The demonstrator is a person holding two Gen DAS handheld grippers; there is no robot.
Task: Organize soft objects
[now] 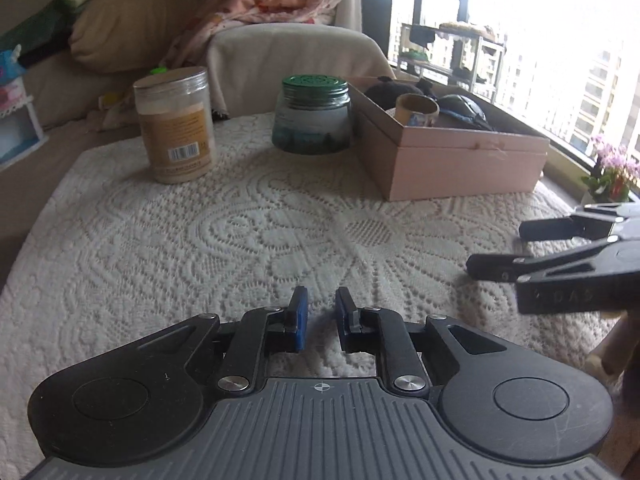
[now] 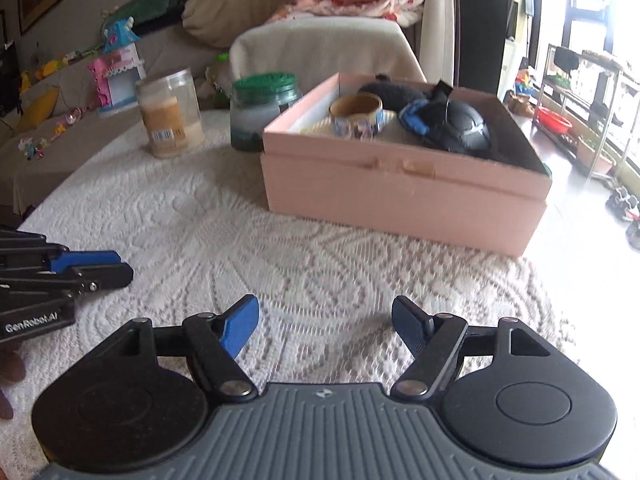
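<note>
Over the white lace tablecloth (image 1: 200,232) both black grippers hover holding nothing: the left gripper (image 1: 321,308) has its blue pads nearly pressed together, while the right gripper (image 2: 325,320) has its fingers spread wide. Beyond them, the open pink cardboard box (image 2: 400,196) holds a black soft bundle (image 2: 456,124) and a roll of patterned tape (image 2: 356,118), beside a green-lidded glass jar (image 1: 312,120) and a clear plastic canister (image 1: 176,124).

Lace-covered table (image 1: 200,232), beige sofa (image 2: 168,46), bright window (image 1: 560,40), metal shelf rack (image 2: 592,92)
</note>
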